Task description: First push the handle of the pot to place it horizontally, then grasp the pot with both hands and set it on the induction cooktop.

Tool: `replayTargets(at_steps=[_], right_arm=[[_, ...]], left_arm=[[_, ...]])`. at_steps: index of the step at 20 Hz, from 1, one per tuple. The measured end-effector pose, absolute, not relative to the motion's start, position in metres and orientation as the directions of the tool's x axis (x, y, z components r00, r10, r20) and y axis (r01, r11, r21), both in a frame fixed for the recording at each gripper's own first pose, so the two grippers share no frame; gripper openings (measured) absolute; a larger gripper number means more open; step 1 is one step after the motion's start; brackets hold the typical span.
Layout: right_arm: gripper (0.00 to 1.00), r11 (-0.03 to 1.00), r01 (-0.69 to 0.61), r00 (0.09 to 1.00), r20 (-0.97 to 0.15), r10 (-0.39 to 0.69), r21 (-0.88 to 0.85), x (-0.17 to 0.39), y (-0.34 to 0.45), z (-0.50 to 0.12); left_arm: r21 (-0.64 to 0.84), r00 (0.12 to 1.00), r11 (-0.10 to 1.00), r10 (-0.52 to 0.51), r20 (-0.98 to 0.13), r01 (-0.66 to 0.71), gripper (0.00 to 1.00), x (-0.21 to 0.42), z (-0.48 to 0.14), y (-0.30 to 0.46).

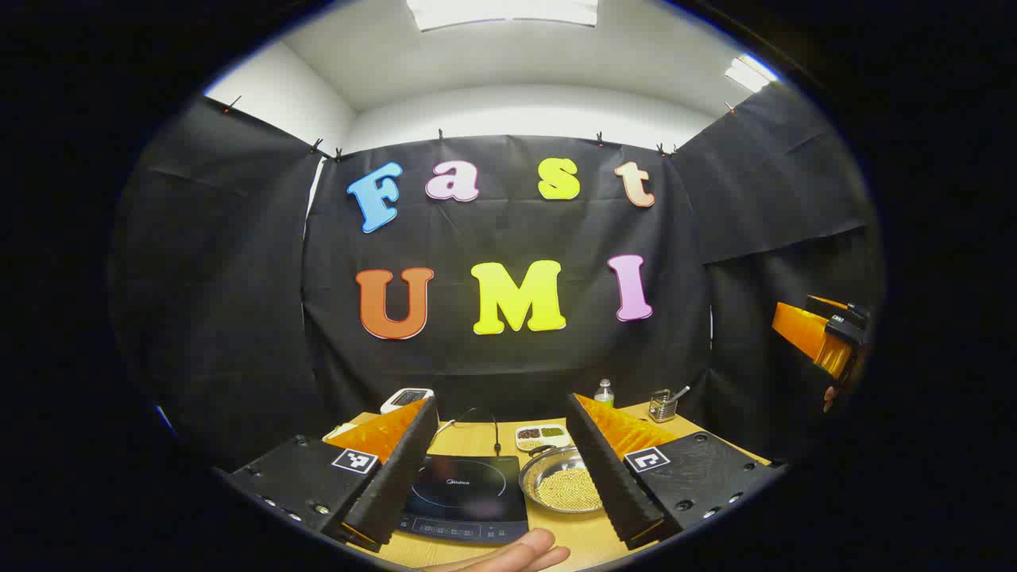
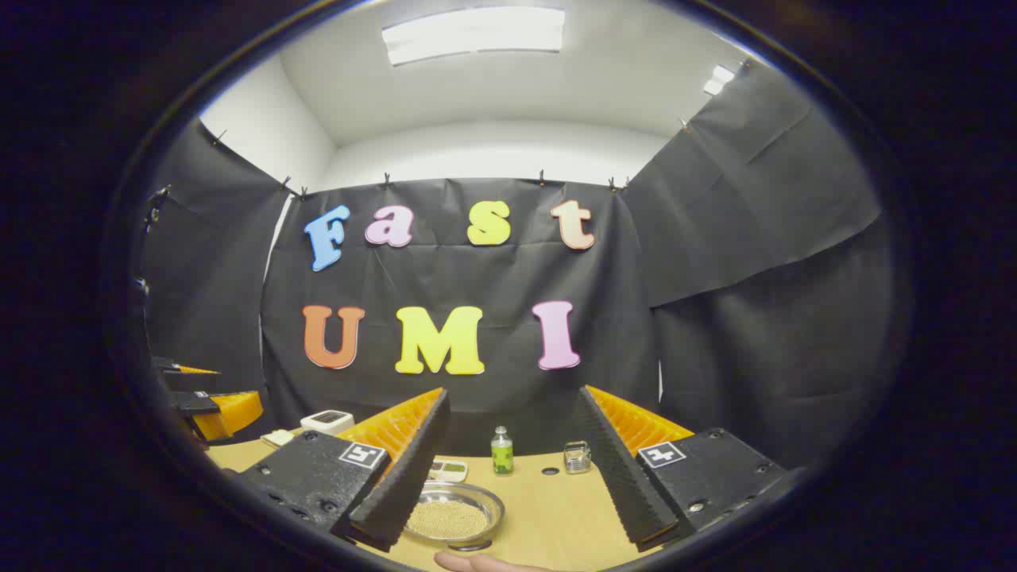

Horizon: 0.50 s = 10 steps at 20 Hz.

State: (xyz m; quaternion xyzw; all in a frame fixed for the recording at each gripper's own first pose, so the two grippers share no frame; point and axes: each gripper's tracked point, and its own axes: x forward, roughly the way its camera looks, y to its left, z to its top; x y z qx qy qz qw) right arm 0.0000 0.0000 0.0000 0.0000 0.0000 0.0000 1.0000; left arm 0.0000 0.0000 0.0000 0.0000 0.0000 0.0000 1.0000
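Note:
The pot (image 1: 560, 486), a shallow silver pan holding small yellowish beans, sits on the wooden table just right of the black induction cooktop (image 1: 465, 496). My left gripper (image 1: 502, 401) hovers open above both, nothing between its fingers. In the right gripper view the pot (image 2: 453, 515) lies low, beside the left finger of my open, empty right gripper (image 2: 512, 393). I cannot make out the pot's handle clearly. The right gripper (image 1: 826, 338) also shows at the far right edge, and the left gripper (image 2: 203, 401) at the far left.
A divided snack dish (image 1: 542, 435), a small green bottle (image 2: 500, 450), a wire holder (image 2: 578, 457) and a white scale (image 2: 327, 419) stand along the table's back. A person's fingers (image 1: 508, 556) show at the near edge.

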Motion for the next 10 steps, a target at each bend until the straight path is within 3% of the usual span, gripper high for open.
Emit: replayTargets(at_steps=[10], right_arm=[[1.00,0.999,0.028,0.999,0.033,-0.027,-0.030,0.0010,-0.0090,0.0015]], left_arm=[[0.002,0.999,1.000,0.014,0.029,-0.014,0.97,-0.0055,0.0009,0.0057]])
